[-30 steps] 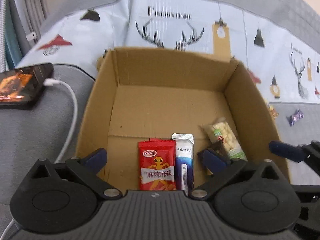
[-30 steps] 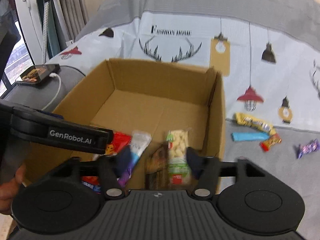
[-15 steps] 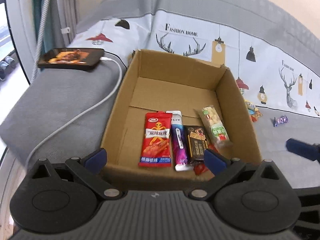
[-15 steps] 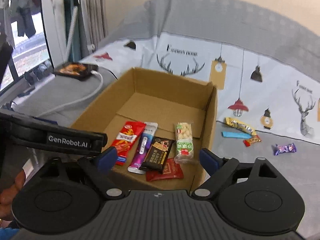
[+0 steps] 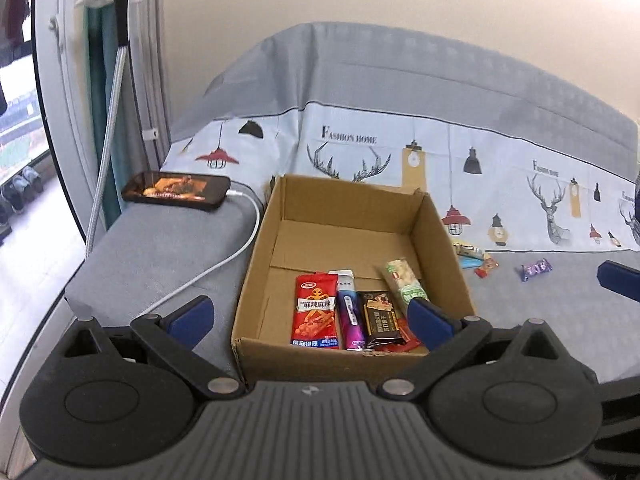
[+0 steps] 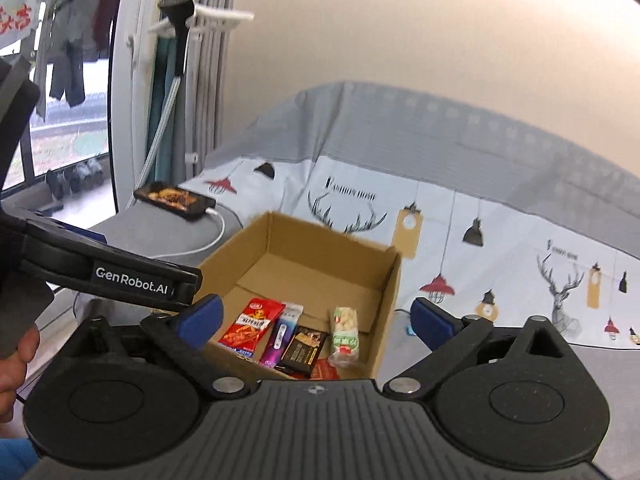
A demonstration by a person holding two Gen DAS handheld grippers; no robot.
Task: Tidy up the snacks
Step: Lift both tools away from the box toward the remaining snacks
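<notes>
Box (image 5: 256,276) rear floor bare; snacks (image 5: 316,311) apparently crowd front.

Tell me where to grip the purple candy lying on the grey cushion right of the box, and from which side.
Grip the purple candy across its plump middle, coming straight down from above. It lies flat and alone on the grey cushion, its twisted wrapper ends pointing left and right, so the jaws should probably close front-to-back across the body.
</notes>
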